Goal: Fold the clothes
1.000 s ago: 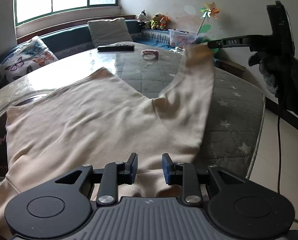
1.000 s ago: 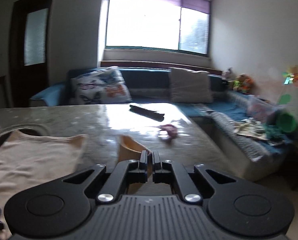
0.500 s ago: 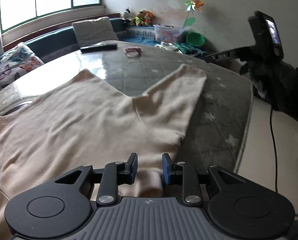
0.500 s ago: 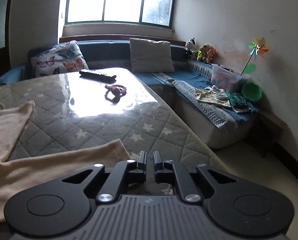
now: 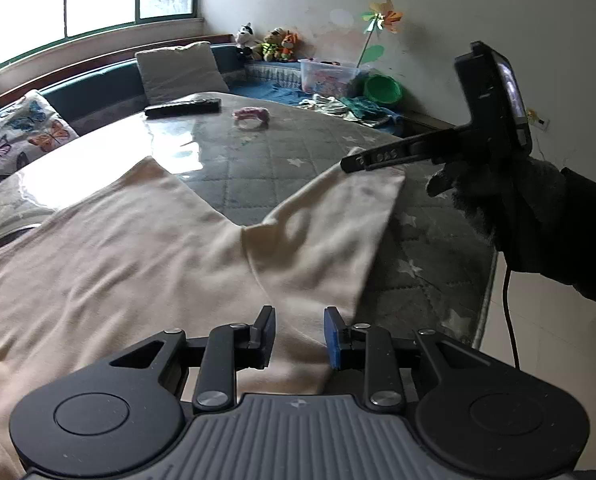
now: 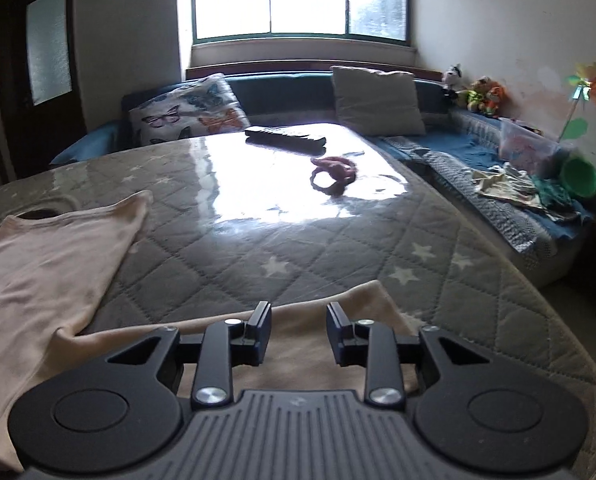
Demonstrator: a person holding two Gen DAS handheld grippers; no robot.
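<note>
A cream garment (image 5: 158,248) with two legs lies spread flat on the grey star-quilted table (image 5: 266,168). My left gripper (image 5: 299,334) hovers over the garment's near edge. Its pads stand a little apart, with cloth showing below the gap and nothing pinched. A gloved hand (image 5: 498,188) holds my right gripper (image 5: 348,165) just above the end of the right leg. In the right wrist view the right gripper (image 6: 298,332) has its jaws opening. The leg end (image 6: 338,312) lies flat beneath them, not gripped. The other leg (image 6: 50,272) lies at the left.
A black remote (image 6: 285,136) and a pink ring-shaped thing (image 6: 334,168) lie at the table's far end. A sofa with cushions (image 6: 378,100) runs behind and to the right, carrying clothes and a green bowl (image 6: 580,178). The table's right edge (image 5: 486,292) drops to the floor.
The right gripper came down with the raised leg end, laid it on the table, and its jaws went from shut to apart, letting the cloth go. The left gripper's gap is unchanged.
</note>
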